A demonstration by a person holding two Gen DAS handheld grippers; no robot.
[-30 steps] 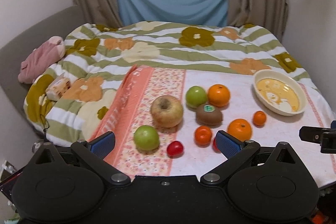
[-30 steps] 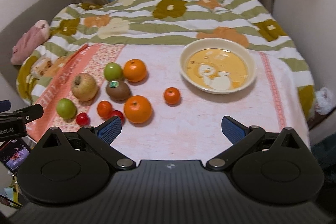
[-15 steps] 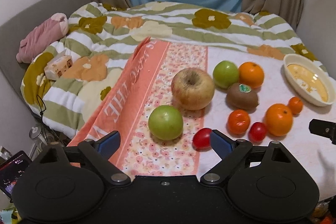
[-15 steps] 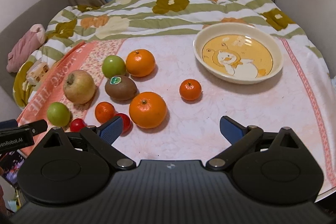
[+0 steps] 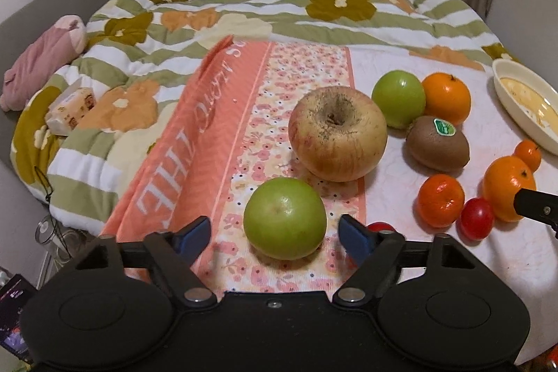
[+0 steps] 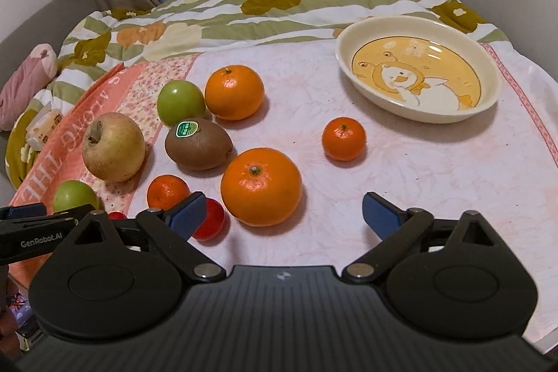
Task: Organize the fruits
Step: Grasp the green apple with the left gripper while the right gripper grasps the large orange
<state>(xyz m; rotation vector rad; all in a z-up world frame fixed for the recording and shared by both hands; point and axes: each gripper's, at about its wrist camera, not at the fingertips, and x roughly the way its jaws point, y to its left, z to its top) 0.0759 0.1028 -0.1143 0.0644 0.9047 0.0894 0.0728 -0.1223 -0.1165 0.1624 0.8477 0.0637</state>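
A small green apple [image 5: 284, 218] lies on the flowered strip of the cloth, between the blue fingertips of my left gripper [image 5: 273, 234]. Its jaws are closing, with a gap still on each side of the apple. Behind it sit a big yellow-red apple [image 5: 336, 133], a second green apple [image 5: 399, 98], a kiwi [image 5: 437, 143] and an orange [image 5: 446, 98]. My right gripper [image 6: 284, 215] stands open just short of a large orange [image 6: 261, 187], with a cherry tomato [image 6: 211, 220] by its left finger. The cream duck bowl [image 6: 348, 58] stands empty at the far right.
Two mandarins [image 6: 343, 138] [image 6: 167, 192] lie among the fruit. A striped flowered quilt [image 5: 244, 16] covers the bed behind, with a pink cloth [image 5: 42, 58] and a tissue pack [image 5: 71, 108] at the left. The cloth's near edge drops off below both grippers.
Both grippers have come down and forward toward the fruit. The left jaws have narrowed around the near green apple. The large orange now sits close before the right gripper.
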